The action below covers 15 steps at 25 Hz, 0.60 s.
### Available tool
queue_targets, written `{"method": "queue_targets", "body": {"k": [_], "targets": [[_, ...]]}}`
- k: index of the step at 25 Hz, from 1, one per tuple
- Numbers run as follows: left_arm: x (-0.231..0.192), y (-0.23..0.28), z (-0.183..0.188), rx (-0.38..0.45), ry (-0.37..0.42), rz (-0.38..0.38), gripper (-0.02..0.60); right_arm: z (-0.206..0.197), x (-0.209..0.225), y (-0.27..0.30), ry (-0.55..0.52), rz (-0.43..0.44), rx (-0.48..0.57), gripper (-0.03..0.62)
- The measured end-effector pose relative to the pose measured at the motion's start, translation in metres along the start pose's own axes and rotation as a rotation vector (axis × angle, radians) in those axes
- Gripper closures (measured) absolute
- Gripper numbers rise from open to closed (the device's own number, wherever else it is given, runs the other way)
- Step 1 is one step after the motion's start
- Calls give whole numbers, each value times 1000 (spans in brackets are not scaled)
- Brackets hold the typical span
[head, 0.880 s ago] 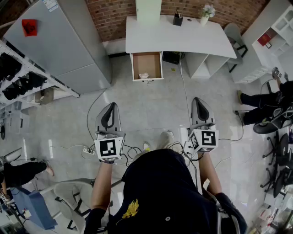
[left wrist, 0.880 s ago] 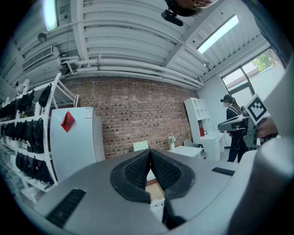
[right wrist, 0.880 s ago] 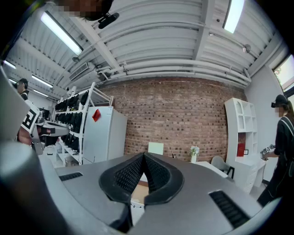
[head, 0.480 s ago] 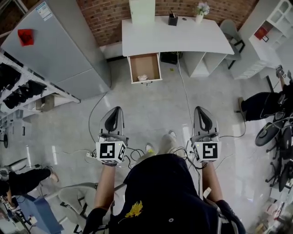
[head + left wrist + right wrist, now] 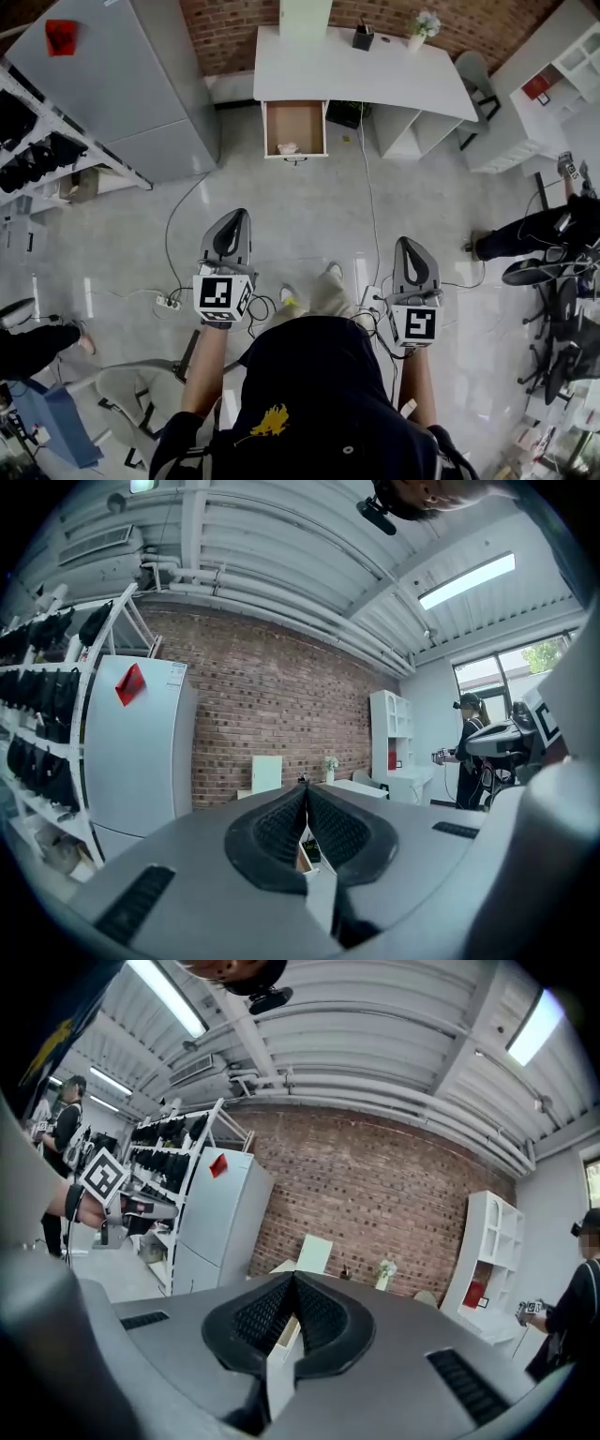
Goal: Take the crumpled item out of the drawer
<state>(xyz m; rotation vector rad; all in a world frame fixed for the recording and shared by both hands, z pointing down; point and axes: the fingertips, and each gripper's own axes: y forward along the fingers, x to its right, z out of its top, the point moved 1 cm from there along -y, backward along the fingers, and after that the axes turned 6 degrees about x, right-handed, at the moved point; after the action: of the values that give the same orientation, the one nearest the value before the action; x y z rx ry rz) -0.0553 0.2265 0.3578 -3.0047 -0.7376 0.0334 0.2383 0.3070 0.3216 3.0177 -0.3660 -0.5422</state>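
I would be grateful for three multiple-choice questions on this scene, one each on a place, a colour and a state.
1. Where is the crumpled white item? A on the white desk; B in the open wooden drawer; C on the floor.
2. What colour is the square tag on the tall grey refrigerator? A red; B blue; C green.
3. How do the left gripper and right gripper stand? A both open; B one holding the item; C both shut, empty.
Answers: 1 B, it lies inside the drawer; 2 A, the tag is plainly red; 3 C, each gripper's fingers meet with nothing between.
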Motion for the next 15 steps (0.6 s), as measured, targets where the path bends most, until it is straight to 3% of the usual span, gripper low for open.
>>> {"method": "queue_targets", "body": {"k": [5,15], "targets": [[-15,-19,-2,4,-14,14,563,9,-1,3,69,-19,-9,568],[-41,-37,-3,-6,8,74,563,20,-20,33,83,39,-5,568]]}}
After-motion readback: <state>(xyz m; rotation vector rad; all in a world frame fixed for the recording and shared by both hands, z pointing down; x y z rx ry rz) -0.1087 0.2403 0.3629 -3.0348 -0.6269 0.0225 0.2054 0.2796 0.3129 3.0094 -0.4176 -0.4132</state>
